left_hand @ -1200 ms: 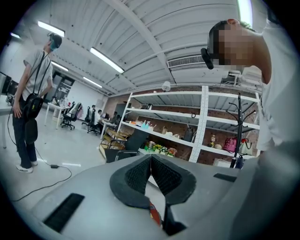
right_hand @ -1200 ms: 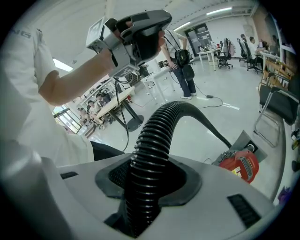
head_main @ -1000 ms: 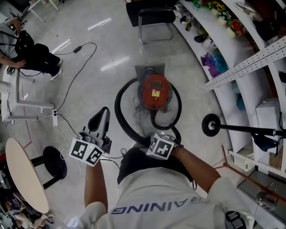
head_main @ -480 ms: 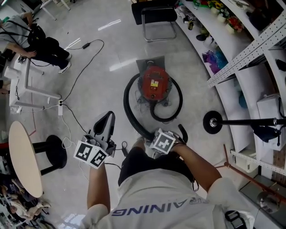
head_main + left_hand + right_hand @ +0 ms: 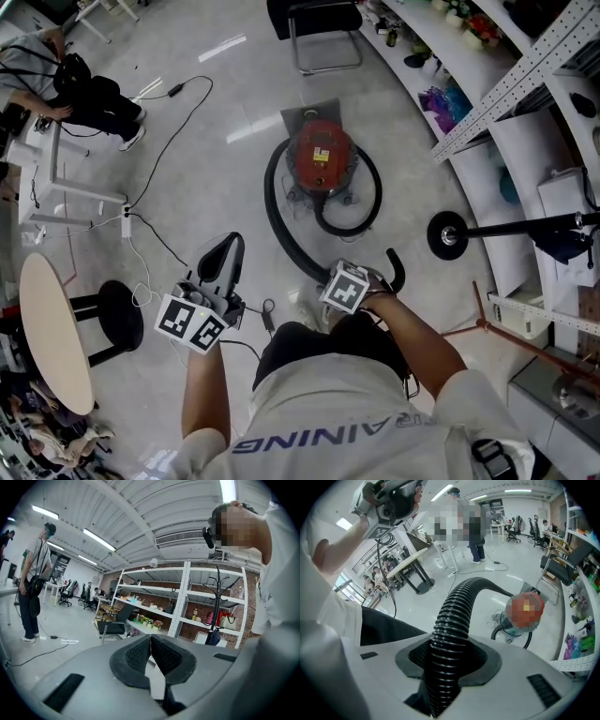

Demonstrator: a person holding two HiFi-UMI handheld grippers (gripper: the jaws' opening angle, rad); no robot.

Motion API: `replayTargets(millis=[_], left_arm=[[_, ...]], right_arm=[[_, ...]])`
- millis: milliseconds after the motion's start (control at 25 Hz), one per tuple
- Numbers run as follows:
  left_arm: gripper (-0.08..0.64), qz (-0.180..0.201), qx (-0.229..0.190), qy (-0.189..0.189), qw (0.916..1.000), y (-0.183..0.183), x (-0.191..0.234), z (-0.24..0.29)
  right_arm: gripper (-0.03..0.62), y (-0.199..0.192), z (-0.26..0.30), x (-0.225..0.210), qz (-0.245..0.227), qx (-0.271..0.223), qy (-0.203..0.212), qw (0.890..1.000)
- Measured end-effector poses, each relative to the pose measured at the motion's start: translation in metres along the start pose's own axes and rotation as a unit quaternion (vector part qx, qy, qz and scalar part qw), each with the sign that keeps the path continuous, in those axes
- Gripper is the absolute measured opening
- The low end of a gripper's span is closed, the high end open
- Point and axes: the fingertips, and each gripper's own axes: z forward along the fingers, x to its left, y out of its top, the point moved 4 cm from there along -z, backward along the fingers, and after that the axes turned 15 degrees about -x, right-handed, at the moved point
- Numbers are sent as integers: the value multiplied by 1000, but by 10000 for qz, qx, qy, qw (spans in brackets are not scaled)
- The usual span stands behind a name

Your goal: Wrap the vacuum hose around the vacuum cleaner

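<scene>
The red vacuum cleaner (image 5: pixel 322 159) stands on the floor ahead of me. Its black ribbed hose (image 5: pixel 273 220) curls round the right side of the body, sweeps down the left side and runs back to my right gripper (image 5: pixel 367 278). In the right gripper view the hose (image 5: pixel 457 606) lies between the jaws, and the right gripper (image 5: pixel 449 657) is shut on it. The hose's free end (image 5: pixel 397 270) curves up just past that hand. My left gripper (image 5: pixel 223 261) is held left of the hose, apart from it. Seen in its own view, the left gripper (image 5: pixel 150 645) is shut and holds nothing.
A black chair (image 5: pixel 314 23) stands beyond the vacuum. White shelving (image 5: pixel 487 89) lines the right side, with a coat stand's round base (image 5: pixel 447 235) near my right arm. At left are a round table (image 5: pixel 52 328), a black stool (image 5: pixel 117 319), floor cables (image 5: pixel 155 131) and a person (image 5: pixel 66 80).
I have drawn back from the vacuum. My right gripper has carried the hose to the right, pulling its near loop longer. The left gripper stays shut and empty.
</scene>
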Motion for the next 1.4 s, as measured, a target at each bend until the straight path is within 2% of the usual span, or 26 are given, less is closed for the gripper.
replayTargets(millis=[360,560,720,920,1040,1280,1400], left_arm=[[18,44,315,-538,9980,-33,-13,-54],[18,-264,434,-553,9972,-58,-18,-81],[18,-345,498,-538,9967,-77,-30,-93],[18,-466,492,-311,9972,-95,-51,-87],[18,-381,453,-132,9982,-109,-71,-77],[18,-42,324,323,9989,-148,-116,-69],[18,14,272,464,9986,-176,-121,-70]], right_arm=[[153,-36,14,27,-119,-10,-651,9978],[153,-62,24,34,-317,208,-828,9958],[153,-80,22,35,-506,316,-894,9942],[152,-109,9,26,-676,346,-856,9934],[152,-131,-4,11,-899,359,-873,9915],[150,-171,-15,-22,-1812,307,-867,9791],[150,-188,-7,-37,-2203,370,-794,9715]])
